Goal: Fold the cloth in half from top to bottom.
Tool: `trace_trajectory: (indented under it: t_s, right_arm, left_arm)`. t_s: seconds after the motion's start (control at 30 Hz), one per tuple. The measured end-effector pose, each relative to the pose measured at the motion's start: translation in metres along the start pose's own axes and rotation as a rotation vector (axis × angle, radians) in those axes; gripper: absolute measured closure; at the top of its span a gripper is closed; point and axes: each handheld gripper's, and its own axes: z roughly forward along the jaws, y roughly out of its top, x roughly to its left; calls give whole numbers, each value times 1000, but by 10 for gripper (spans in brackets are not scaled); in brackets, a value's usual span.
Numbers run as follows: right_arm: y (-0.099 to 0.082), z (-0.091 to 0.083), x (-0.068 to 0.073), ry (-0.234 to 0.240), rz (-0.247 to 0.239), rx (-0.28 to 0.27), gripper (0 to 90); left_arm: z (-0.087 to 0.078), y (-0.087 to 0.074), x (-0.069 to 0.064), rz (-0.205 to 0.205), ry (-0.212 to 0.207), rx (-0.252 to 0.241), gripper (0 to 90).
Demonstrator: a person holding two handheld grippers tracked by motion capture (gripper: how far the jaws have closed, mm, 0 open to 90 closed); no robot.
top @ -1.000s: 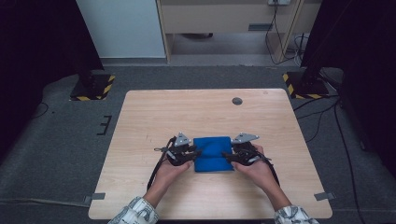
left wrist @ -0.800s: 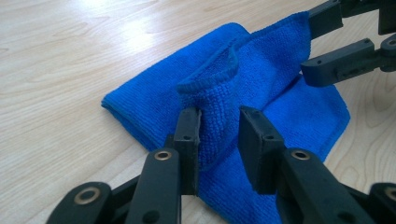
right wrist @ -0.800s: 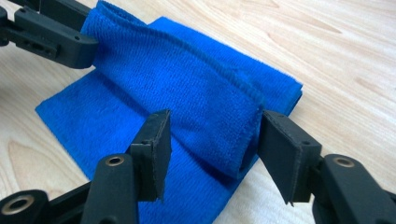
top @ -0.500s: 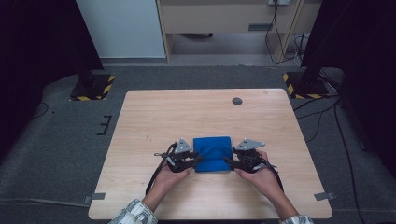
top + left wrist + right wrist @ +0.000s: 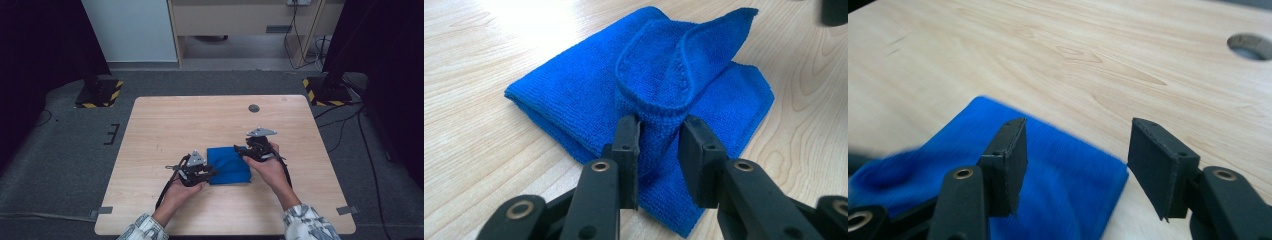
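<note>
- The person's left hand (image 5: 181,189) comes in from the near edge of the wooden table (image 5: 165,120) and carries the left gripper (image 5: 212,173).
- In the left gripper view, the left gripper (image 5: 659,131) is clenched on a raised fold of the blue microfibre cloth (image 5: 589,95); the fold stands up between the two black jaws and curls over above them.
- The rest of the blue microfibre cloth (image 5: 229,165) lies folded flat on the table, between the two hands, in the near middle of the tabletop.
- The right hand (image 5: 270,167) holds the right gripper (image 5: 242,151) at the cloth's far right corner.
- In the right gripper view, the right gripper (image 5: 1075,145) is released: its jaws stand apart above the cloth's corner (image 5: 1098,175), pressing on nothing.
- Farther off, a round cable hole (image 5: 254,108) sits in the table near its far edge.
</note>
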Motion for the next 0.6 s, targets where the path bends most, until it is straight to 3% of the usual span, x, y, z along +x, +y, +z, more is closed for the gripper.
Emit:
trace_trajectory:
  t_s: [0.13, 0.3, 0.47, 0.6]
  right_arm:
    - [2, 23, -3, -33, 12, 54, 405]
    - [3, 35, -5, -36, 7, 97, 402]
    - [-5, 28, -3, -19, -16, 139, 421]
    - [-13, 13, -3, 8, 17, 123, 420]
  left_arm:
    - [-4, 0, 3, -11, -7, -15, 700]
    - [-4, -1, 3, -17, -11, -7, 701]
    - [-7, -3, 0, -7, -14, 0, 706]
    - [-10, -5, -3, -1, -14, 13, 701]
